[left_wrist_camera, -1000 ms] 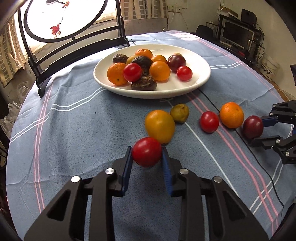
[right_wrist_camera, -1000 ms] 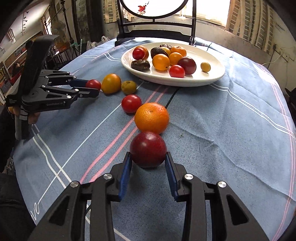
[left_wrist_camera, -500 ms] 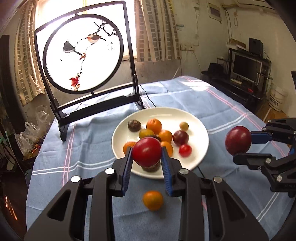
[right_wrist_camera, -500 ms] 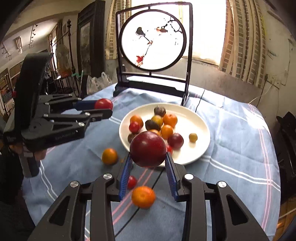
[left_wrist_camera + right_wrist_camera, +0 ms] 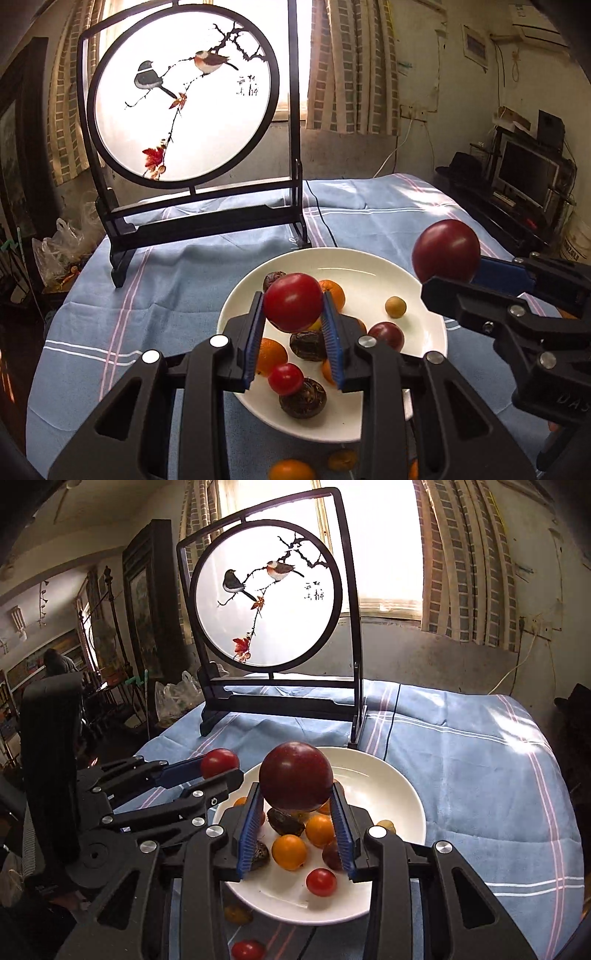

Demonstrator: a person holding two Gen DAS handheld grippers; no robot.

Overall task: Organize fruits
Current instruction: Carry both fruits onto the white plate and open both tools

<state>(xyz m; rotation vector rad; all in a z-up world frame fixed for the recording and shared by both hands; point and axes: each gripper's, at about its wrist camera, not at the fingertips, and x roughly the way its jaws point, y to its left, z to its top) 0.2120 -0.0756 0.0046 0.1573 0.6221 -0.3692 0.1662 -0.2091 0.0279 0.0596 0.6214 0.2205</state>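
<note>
My left gripper is shut on a bright red tomato, held in the air over the near side of the white plate. My right gripper is shut on a dark red plum, also above the plate. Each gripper shows in the other's view: the right one with the plum over the plate's right rim, the left one with the tomato at its left rim. The plate holds several oranges, small tomatoes, a plum and dark wrinkled fruits.
A black-framed round bird screen stands on the blue striped cloth behind the plate. Loose oranges and a tomato lie on the cloth in front of the plate. A cable runs from the screen's foot toward the plate.
Both grippers have lifted their fruits off the cloth and carried them forward, from beside the loose fruits to above the plate. The grips have not changed.
</note>
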